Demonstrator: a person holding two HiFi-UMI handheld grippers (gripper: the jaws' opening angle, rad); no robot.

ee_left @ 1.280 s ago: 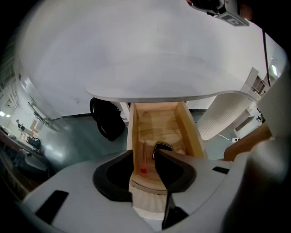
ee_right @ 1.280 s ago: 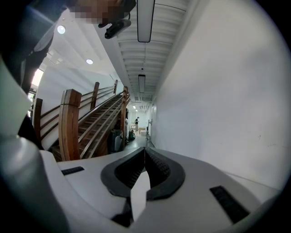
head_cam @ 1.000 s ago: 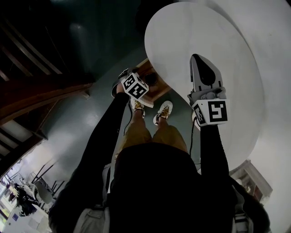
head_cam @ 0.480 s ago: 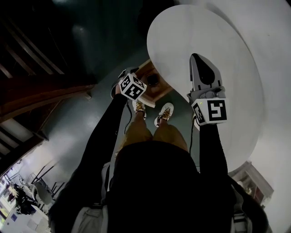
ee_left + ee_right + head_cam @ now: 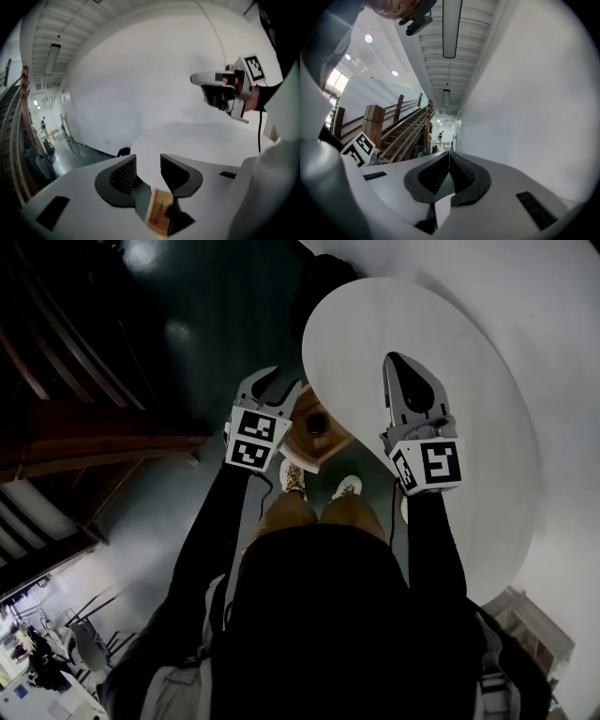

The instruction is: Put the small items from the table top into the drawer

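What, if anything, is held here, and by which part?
Nothing is held. Left hand-held gripper: jaws apart, just opened further, empty. Right hand-held gripper: shut, empty.

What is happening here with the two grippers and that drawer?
A person stands at a round white table with a gripper in each hand. The left gripper is held near the open wooden drawer, its jaws apart, just opened slightly further, nothing between them. A dark item lies in the drawer. The right gripper is above the table top, shut and empty.

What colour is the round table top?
Plain white, no pattern; the round table top shows best in the head view.
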